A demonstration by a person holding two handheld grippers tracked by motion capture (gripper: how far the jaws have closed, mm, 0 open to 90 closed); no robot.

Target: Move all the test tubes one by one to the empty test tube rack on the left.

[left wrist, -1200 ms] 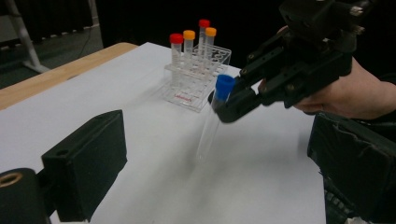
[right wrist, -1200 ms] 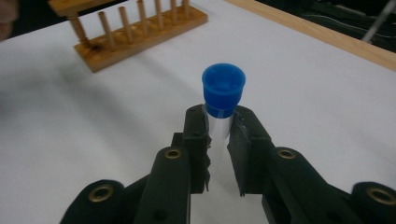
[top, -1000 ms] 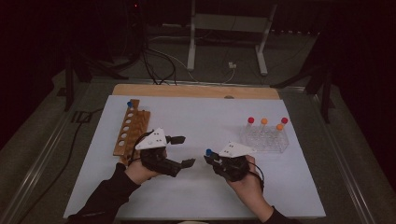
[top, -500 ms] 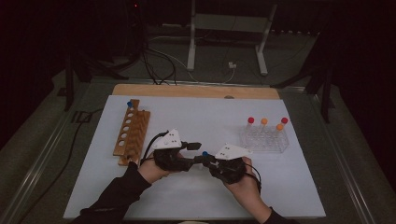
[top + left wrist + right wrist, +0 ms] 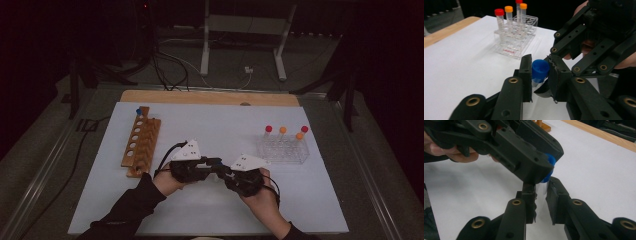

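A clear tube with a blue cap [image 5: 540,71] hangs between both grippers above the white mat's middle front. My left gripper [image 5: 540,65] is shut on the cap. My right gripper [image 5: 540,185] is shut on the clear body [image 5: 541,189] just under the cap [image 5: 551,165]. In the high view the left gripper [image 5: 214,164] and right gripper [image 5: 226,172] meet tip to tip, and their jaws hide the tube.
A wooden rack [image 5: 141,145] lies at the left with one blue-capped tube [image 5: 138,110] at its far end. A clear plastic rack [image 5: 282,149] with red- and orange-capped tubes stands at the right. A wooden strip [image 5: 210,97] borders the mat's far edge.
My left gripper moved right from beside the wooden rack to meet the right gripper and shut on the tube's cap. The right gripper barely moved, still holding the tube.
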